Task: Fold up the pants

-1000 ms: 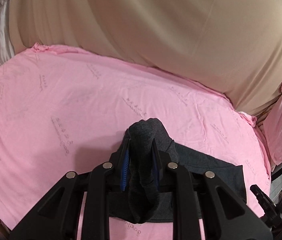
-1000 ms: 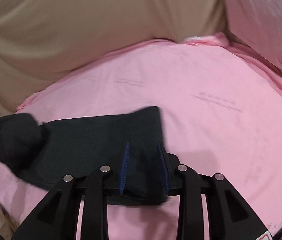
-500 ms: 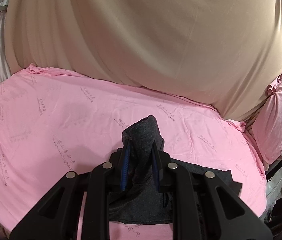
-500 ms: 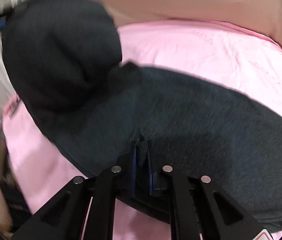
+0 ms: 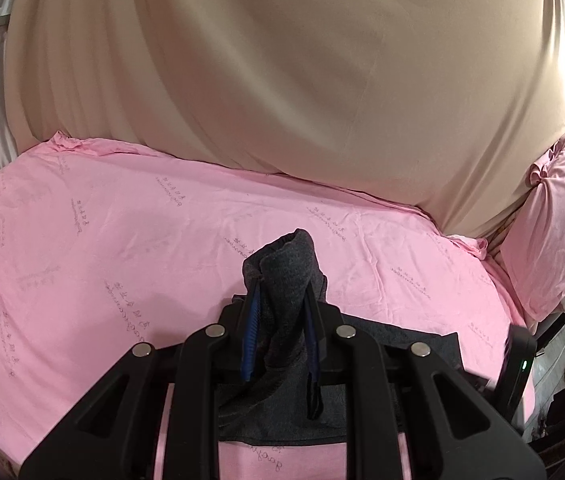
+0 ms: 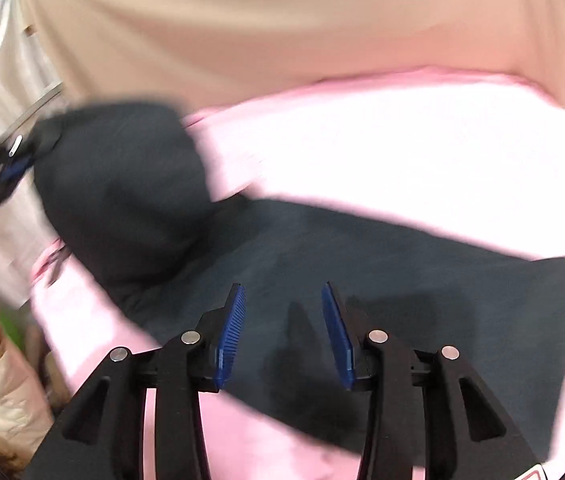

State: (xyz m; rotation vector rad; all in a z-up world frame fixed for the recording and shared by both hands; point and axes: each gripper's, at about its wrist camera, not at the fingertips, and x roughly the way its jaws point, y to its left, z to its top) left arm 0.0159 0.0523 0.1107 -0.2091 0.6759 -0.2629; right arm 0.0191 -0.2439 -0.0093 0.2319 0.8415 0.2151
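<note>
Through the left wrist camera, my left gripper (image 5: 280, 300) is pinching a bunched end of the dark grey pants (image 5: 286, 264) between its blue pads, the cloth standing up in a roll above the fingertips. I am holding that end raised off the pink bedsheet (image 5: 122, 216) so the fold can be carried over the rest of the garment, which is lying flat below and to the right. The beige drape (image 5: 282, 80) is hanging behind the bed, and a pink pillow (image 5: 554, 232) is leaning at the far right.

Through the right wrist camera, blurred by motion, my right gripper (image 6: 282, 312) is spread wide and gripping nothing, hovering just above the flat stretch of pants (image 6: 402, 280) lying across the sheet (image 6: 362, 140). I am keeping it free, I judge, to take a new hold or smooth the cloth. At the left edge the lifted end is hanging from the other gripper (image 6: 6, 160).
</note>
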